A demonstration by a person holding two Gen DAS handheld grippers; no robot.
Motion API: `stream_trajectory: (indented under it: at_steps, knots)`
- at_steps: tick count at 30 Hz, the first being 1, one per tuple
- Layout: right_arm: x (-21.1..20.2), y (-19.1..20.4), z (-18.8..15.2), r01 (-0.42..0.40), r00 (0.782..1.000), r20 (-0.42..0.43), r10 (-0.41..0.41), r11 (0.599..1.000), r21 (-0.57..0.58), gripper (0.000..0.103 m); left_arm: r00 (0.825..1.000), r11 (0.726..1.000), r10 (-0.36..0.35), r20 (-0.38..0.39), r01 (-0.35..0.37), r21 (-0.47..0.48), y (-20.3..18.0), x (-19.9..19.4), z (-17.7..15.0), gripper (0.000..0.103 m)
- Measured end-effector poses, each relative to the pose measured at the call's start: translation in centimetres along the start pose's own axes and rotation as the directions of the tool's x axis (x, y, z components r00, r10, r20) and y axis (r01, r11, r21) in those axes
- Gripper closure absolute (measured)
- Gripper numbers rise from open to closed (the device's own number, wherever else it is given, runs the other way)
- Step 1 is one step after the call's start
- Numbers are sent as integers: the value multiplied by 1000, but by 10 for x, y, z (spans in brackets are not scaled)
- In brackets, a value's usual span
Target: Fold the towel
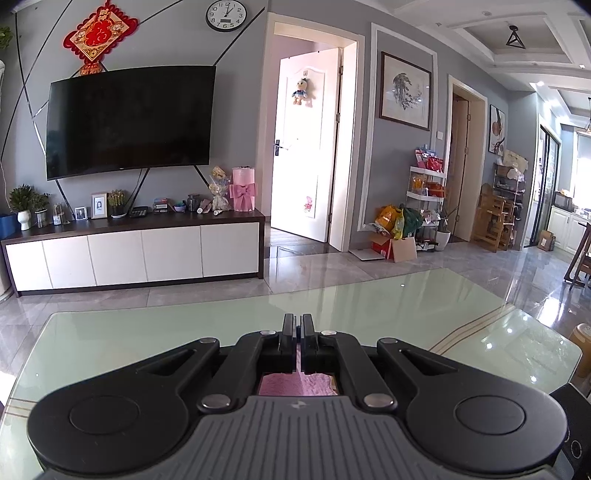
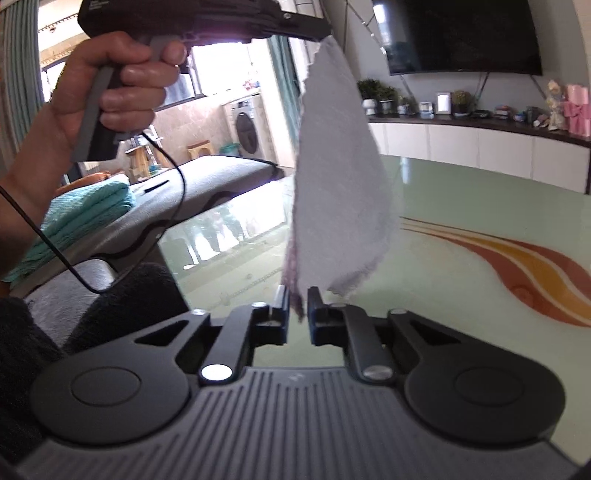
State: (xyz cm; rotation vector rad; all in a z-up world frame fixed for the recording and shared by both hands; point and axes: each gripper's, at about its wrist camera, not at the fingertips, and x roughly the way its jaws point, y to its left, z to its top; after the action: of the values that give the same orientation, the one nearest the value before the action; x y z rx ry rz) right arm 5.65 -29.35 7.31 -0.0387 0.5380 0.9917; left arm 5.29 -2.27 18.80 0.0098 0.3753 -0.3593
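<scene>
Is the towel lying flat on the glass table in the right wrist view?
No, the towel hangs in the air from the left gripper.

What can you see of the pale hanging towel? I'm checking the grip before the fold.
The pale grey-lilac fluffy towel hangs in the air above the glossy green glass table, draped in a long tapering sheet. Its top corner is pinched in the shut left gripper; its darker purplish bottom corner lies between the right gripper fingers. It looks soft, with ragged edges.

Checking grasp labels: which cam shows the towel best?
Right wrist: the towel hangs full length from the left gripper to the right gripper. Left wrist shows only a pink patch under its shut jaws.
</scene>
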Motion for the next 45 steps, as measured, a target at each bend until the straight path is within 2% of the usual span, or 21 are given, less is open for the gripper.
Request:
stream_trajectory:
  at_steps: [6, 9, 12, 16, 20, 24, 28, 32, 35, 39, 41, 45]
  knots:
    - [-16, -15, 5, 81, 996, 22, -81, 997, 3, 101, 1000, 1000, 16, -6, -16, -2, 4, 3, -3, 101]
    - [-24, -26, 20, 168, 986, 23, -168, 986, -3, 101, 999, 1000, 30, -14, -30, -3, 9, 4, -3, 101]
    - [-31, -45, 46, 264, 964, 39, -264, 964, 12, 101, 998, 998, 58, -32, -58, -3, 19, 13, 0, 101]
    - [-28, -78, 91, 386, 921, 53, -386, 922, 15, 101, 992, 995, 102, -71, -101, 16, 36, 40, 8, 101]
    - [-22, -108, 129, 452, 888, 84, -452, 892, 18, 101, 988, 992, 121, -94, -117, 42, 51, 73, 22, 101]
    - [-27, -115, 144, 479, 870, 127, -477, 878, 18, 101, 989, 991, 127, -80, -124, 44, 59, 92, 31, 101]
    - [-28, -104, 121, 471, 878, 109, -467, 882, -16, 101, 991, 993, 113, -71, -111, 36, 55, 88, 15, 101]
    - [-16, -85, 64, 439, 898, -7, -440, 897, -54, 101, 985, 996, 87, -149, -82, 39, 42, 78, -34, 101]
    - [2, -74, 2, 409, 901, -145, -409, 912, -35, 101, 960, 997, 71, -270, -63, 35, 32, 75, -88, 101]
    - [13, -60, -47, 397, 892, -239, -383, 918, 9, 101, 922, 997, 72, -380, -66, 28, 26, 73, -141, 101]
    - [12, -55, -53, 394, 891, -252, -376, 919, 21, 101, 901, 998, 68, -428, -54, 45, 18, 67, -164, 101]
    - [7, -49, -60, 401, 888, -264, -376, 915, 45, 101, 887, 993, 69, -457, -16, 119, 7, 55, -176, 101]
